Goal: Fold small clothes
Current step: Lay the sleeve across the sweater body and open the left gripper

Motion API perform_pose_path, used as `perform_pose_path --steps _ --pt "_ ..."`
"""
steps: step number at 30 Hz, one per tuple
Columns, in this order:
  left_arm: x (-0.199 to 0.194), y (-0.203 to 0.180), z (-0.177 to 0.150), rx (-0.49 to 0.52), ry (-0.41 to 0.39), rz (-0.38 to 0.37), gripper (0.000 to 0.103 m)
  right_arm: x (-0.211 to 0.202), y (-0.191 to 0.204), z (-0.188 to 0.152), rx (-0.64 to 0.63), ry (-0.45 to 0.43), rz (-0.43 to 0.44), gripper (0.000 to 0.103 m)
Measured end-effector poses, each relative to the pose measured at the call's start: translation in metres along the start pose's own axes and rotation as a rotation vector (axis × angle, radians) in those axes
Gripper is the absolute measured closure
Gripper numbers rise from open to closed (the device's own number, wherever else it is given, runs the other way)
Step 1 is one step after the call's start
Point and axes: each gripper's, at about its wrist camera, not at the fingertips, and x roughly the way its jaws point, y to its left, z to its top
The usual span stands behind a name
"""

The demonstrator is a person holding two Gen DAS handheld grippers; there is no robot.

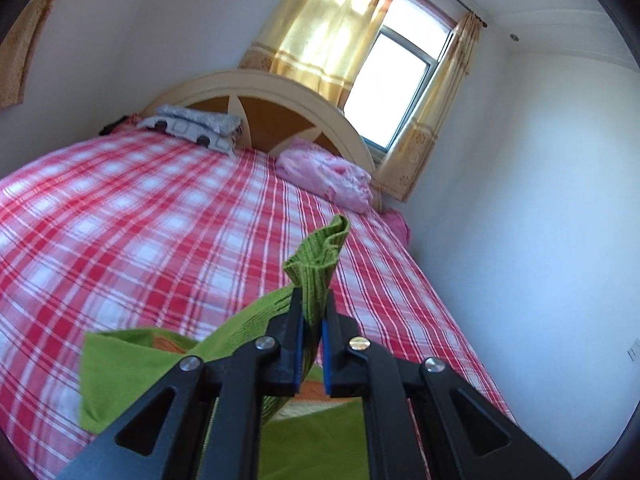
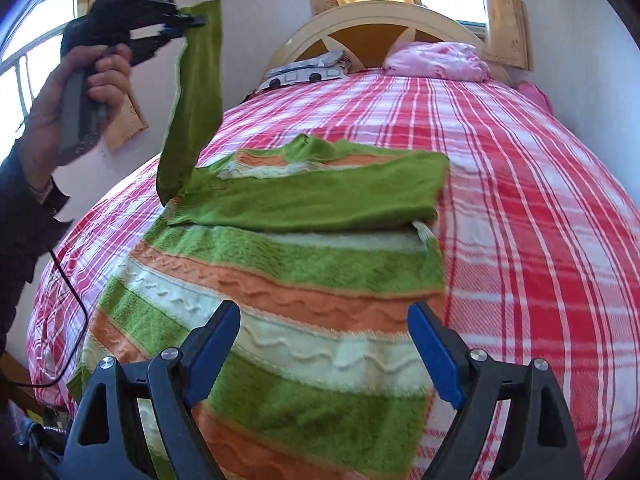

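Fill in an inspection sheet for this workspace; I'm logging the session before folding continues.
Surface: red-and-white plaid bedsheet covering the bed.
Job's things: green, orange and cream striped knit sweater lying flat; right sleeve folded across its chest, left sleeve lifted.
Clutter: pink crumpled bedding and grey patterned folded fabric by the headboard.
Grippers: left gripper clamped on the sleeve cuff; right gripper open above the hem.
Cables: black cable hanging at the bed's edge.
Surroundings: cream arched headboard, yellow curtains, white walls.
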Motion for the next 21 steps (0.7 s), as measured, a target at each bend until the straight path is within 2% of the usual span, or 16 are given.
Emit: perform_pose_path --steps 6,10,14,17,20,21 --pt "0.054 -0.032 -0.055 0.024 0.099 0.027 0.096 0.010 -0.013 -0.015 0.057 0.023 0.013 0.017" --pt "0.084 -0.052 -0.087 0.069 0.167 0.051 0.096 0.012 -0.011 -0.019 0.047 0.021 0.014 0.017" --pt "0.099 -0.066 -0.109 0.120 0.225 0.052 0.095 0.012 -0.014 -0.020 0.059 0.018 0.035 0.017" --pt "0.100 -0.080 -0.122 0.197 0.278 0.052 0.092 0.014 -0.017 -0.021 0.072 0.024 0.051 0.017" --pt "0.080 -0.086 -0.123 0.273 0.269 0.015 0.083 0.015 -0.015 -0.021 0.068 0.028 0.055 0.017" --pt "0.068 -0.086 -0.122 0.308 0.251 0.013 0.070 0.016 -0.015 -0.021 0.067 0.029 0.055 0.017"
